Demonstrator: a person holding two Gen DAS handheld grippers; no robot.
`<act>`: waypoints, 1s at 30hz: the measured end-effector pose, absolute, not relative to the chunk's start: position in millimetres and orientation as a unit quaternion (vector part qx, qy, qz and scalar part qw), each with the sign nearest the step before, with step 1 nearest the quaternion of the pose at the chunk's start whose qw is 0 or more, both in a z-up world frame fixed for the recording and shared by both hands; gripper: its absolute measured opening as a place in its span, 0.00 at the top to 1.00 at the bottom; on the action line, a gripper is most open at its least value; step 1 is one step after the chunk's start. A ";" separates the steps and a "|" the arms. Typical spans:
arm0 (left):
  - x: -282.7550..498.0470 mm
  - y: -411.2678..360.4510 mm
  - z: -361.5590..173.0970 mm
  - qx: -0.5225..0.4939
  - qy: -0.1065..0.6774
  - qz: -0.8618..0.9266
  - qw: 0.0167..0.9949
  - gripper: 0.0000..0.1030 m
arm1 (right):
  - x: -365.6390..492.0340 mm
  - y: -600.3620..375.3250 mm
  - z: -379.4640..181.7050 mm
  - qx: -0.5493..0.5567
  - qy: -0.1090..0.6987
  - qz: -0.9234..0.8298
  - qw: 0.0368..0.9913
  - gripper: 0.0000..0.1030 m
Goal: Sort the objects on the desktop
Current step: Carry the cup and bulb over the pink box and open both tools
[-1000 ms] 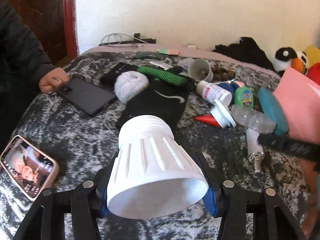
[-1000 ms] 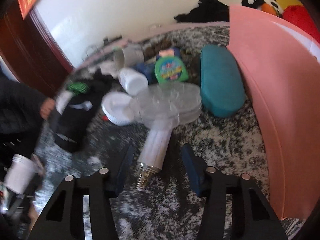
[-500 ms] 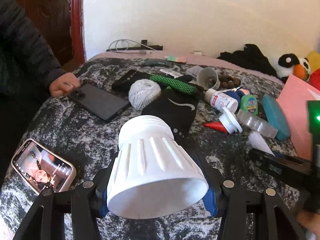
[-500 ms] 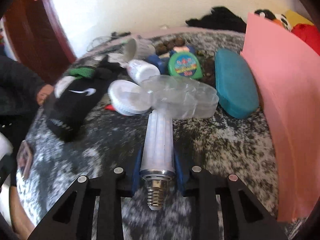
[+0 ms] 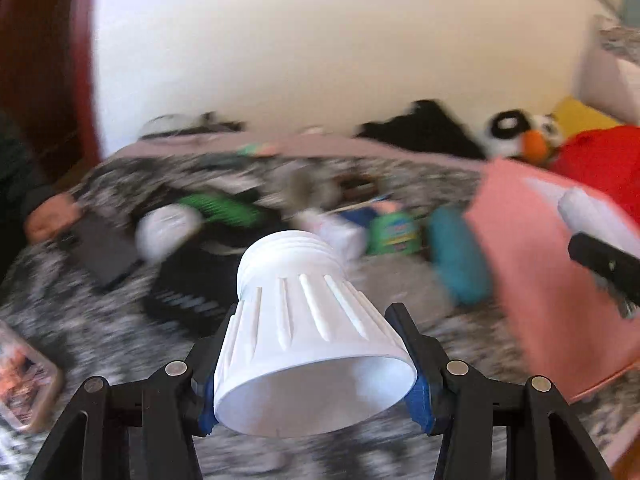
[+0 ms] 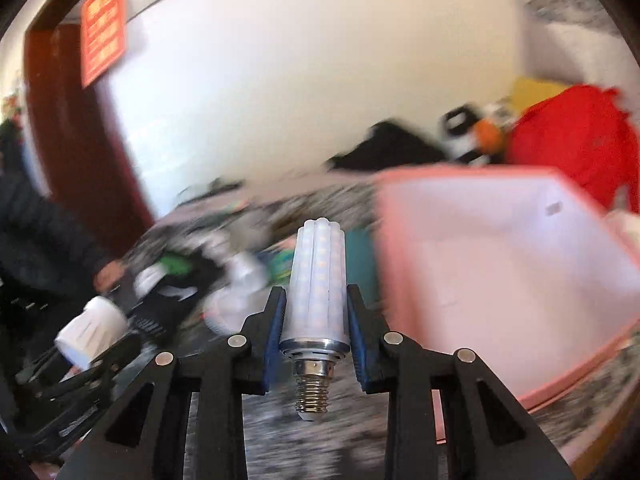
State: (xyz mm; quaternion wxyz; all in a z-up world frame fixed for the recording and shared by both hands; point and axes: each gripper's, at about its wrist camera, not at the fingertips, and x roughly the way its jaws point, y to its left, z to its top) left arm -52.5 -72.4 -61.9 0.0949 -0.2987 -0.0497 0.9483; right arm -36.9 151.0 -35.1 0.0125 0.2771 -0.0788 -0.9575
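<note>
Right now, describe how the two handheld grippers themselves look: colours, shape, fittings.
Both match. The left gripper and the right gripper are matte black plastic, each with two fingers built from angular struts with triangular cut-outs. Round silver pins mark the joints. The fingertip pads are blue. No cables, labels or sleeves show near them.

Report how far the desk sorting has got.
Done: nothing visible in the pink box yet. In hand: the left gripper grips the white ribbed lamp shell; the right gripper grips the LED corn bulb, raised beside the box. Left: the blurred clutter, including the teal case.
</note>
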 end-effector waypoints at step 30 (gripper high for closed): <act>-90.1 76.5 -31.6 -0.322 -0.011 0.931 0.175 0.05 | -16.0 318.1 -16.6 0.230 -0.217 -0.938 -0.140 0.20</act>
